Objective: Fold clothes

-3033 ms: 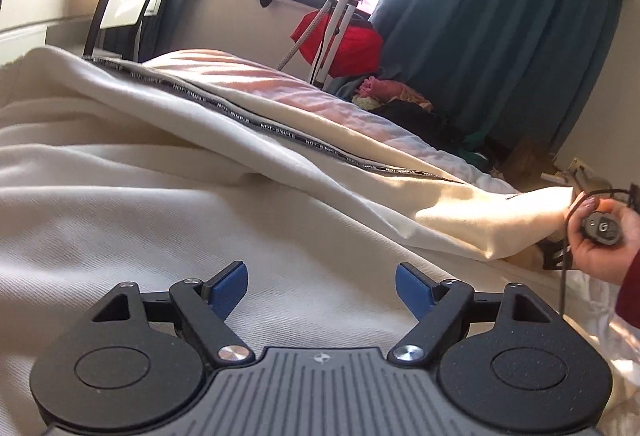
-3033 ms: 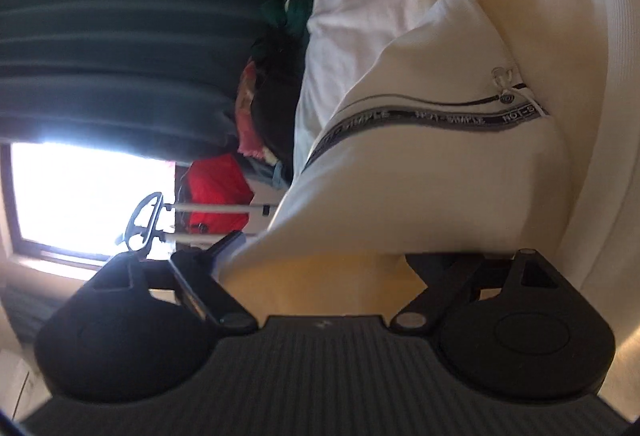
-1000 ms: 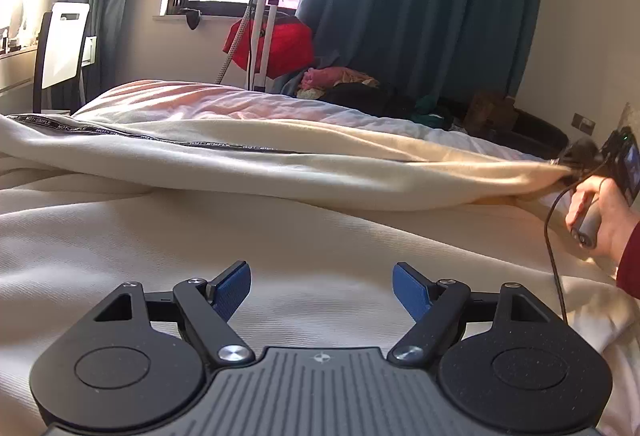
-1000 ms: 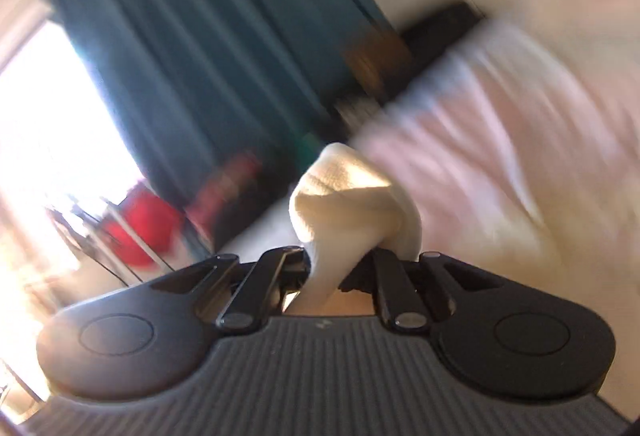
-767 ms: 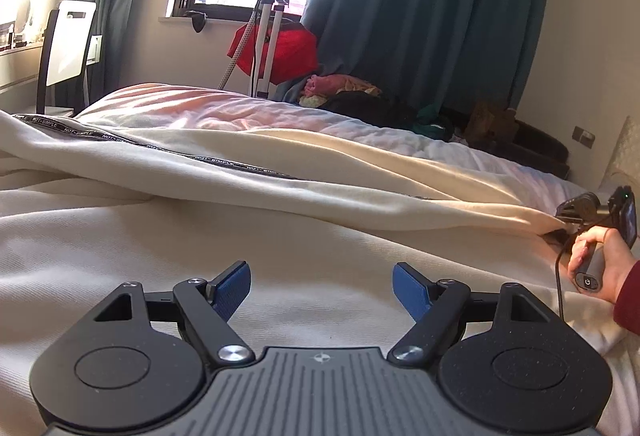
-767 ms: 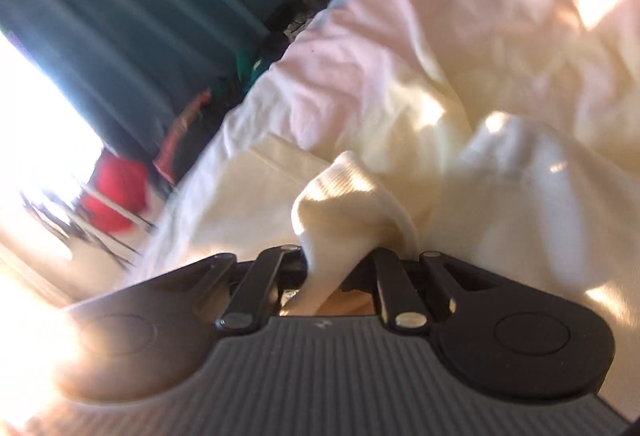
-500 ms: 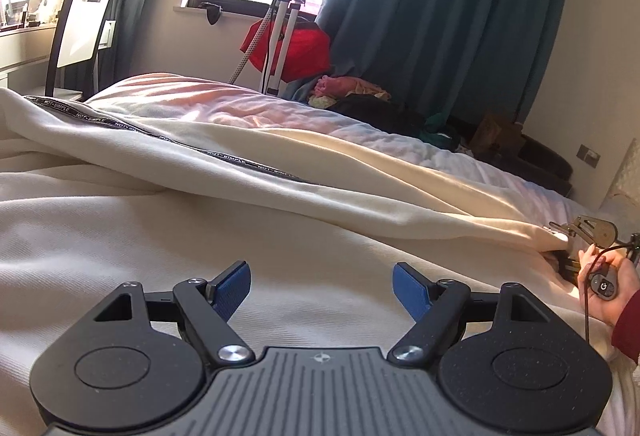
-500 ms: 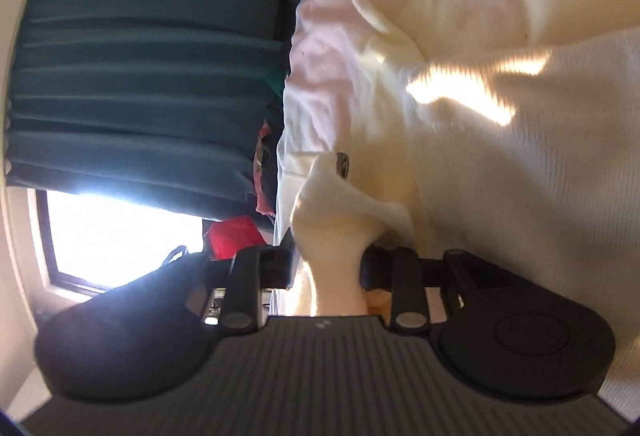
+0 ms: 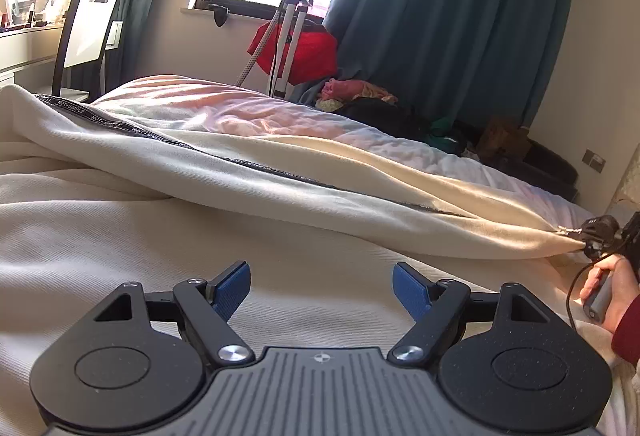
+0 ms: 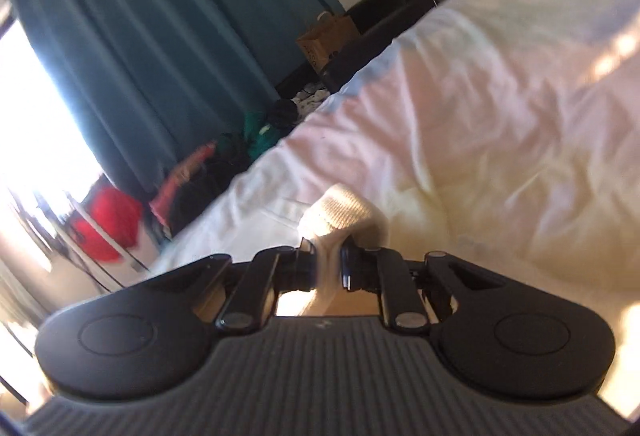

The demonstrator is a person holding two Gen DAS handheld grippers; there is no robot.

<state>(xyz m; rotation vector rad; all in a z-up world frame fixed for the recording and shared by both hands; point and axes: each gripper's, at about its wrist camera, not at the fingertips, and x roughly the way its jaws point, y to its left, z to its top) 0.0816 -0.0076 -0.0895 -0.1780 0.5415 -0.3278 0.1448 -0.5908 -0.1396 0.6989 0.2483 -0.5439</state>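
In the left wrist view the left gripper (image 9: 322, 286), jaws spread wide and holding nothing, sits low centre over the cream garment (image 9: 248, 172) stretched across the bed (image 9: 256, 116) to the right gripper (image 9: 600, 232) at right edge. In the right wrist view, blurred, the right gripper (image 10: 328, 264) at lower centre has its jaws nipped on a fold of the cream garment (image 10: 340, 212).

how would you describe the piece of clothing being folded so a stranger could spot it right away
Start at the bed under the window. A cream garment stretches across it, its far end pinched in the right gripper. Unlike the pale pinkish bedsheet, it carries a dark printed tape along its length.
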